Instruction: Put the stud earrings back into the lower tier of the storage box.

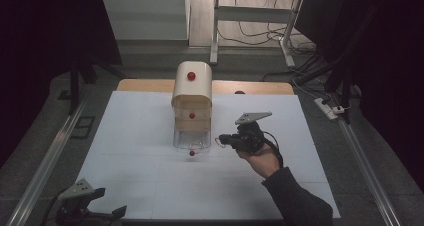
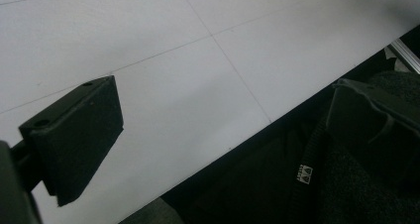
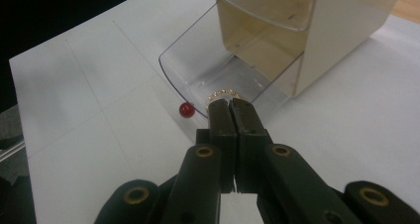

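Observation:
A cream drawer cabinet [image 1: 192, 88] with red knobs stands mid-table. Its clear bottom drawer [image 1: 191, 138] is pulled out toward me, red knob [image 1: 192, 153] at the front. My right gripper [image 1: 223, 140] hovers just right of that drawer, shut on a small beaded bracelet [image 1: 218, 139]. In the right gripper view the gold-beaded bracelet [image 3: 221, 93] arcs out from the closed tips [image 3: 232, 105], just at the open drawer's [image 3: 198, 70] near wall, beside the red knob [image 3: 186, 109]. My left gripper [image 1: 111, 202] lies at the table's front left corner, open and holding nothing [image 2: 223, 130].
The white table top [image 1: 140, 151] has bare room left and in front of the cabinet. Two upper drawers [image 1: 192, 115] are closed. Metal rails [image 1: 45, 161] run along both sides of the table. A dark sleeve [image 1: 295, 201] comes in at the bottom right.

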The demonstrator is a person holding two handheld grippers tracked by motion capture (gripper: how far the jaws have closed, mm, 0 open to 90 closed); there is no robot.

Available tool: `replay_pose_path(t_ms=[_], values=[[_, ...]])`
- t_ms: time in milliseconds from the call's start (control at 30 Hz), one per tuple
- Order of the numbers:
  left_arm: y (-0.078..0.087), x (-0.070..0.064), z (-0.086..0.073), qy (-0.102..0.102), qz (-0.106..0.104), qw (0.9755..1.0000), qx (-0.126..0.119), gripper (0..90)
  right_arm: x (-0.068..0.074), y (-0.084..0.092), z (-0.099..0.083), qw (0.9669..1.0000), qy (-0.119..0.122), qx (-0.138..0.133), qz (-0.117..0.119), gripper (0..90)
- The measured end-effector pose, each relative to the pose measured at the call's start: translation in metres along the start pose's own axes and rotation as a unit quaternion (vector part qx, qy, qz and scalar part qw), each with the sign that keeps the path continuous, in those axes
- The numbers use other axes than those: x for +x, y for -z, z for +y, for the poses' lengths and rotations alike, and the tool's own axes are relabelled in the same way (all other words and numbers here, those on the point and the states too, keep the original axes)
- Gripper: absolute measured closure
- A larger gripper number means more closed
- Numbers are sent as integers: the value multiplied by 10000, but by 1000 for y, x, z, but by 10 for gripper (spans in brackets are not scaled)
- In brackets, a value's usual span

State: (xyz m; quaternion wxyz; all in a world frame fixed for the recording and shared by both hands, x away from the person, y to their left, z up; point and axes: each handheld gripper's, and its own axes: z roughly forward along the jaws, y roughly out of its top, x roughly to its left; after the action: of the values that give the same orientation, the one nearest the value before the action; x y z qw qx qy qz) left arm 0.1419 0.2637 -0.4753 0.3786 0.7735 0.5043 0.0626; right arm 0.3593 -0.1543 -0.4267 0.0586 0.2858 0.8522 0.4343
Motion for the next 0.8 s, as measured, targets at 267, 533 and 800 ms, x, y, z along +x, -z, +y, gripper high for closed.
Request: replay_pose_path(t_ms=[267,533,800], values=[[0,0,0,-11,3,10000,-2,14,6,-17,8,10000,70,-38,37,885],[0,0,0,-21,16,10000,13,14,11,-35,17,9998,149,-101,23,885],[0,0,0,-16,15,10000,2,14,11,-61,18,9995,313,59,-78,884]])
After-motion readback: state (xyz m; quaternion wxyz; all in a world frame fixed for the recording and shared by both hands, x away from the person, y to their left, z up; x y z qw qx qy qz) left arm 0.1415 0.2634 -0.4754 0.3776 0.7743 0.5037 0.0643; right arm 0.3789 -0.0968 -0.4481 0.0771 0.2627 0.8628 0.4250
